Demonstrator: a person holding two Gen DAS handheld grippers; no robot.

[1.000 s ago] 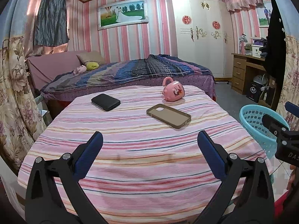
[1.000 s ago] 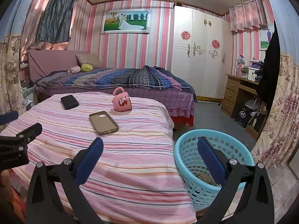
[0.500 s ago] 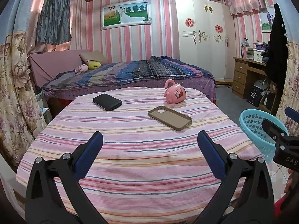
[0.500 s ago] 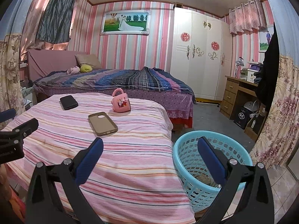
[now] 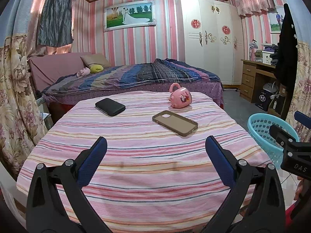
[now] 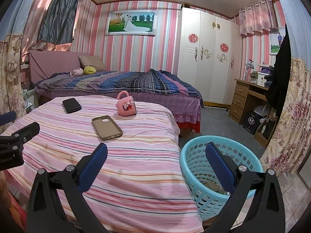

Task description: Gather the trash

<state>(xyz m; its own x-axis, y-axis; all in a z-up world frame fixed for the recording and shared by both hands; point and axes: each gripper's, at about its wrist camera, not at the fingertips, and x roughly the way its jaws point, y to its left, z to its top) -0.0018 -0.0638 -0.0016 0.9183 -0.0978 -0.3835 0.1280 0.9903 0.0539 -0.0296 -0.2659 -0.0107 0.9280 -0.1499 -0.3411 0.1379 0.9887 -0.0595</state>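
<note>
The basket (image 6: 196,167) stood on the floor just beside the right edge of the table, and at its bottom some crumpled brownish trash (image 6: 211,187) was already lying. It looked like light paper, soft and easy to crush, so a pinch on any raised fold would probably hold it. No loose trash was clearly visible on the striped cloth (image 5: 147,155).

On the cloth lay a phone case (image 5: 175,123), a black case (image 5: 110,106) and a pink mug (image 5: 180,98) tipped on its side, all apart from each other. They did not look like trash. The phone case seemed thin and flexible, best taken at a rim; the mug seemed hard and smooth, best taken at its handle.

The left gripper (image 5: 155,159) hung over the near part of the table with its jaws wide apart and nothing between them. The right gripper (image 6: 156,162) hung over the table's right edge and the basket, also wide apart and empty.
</note>
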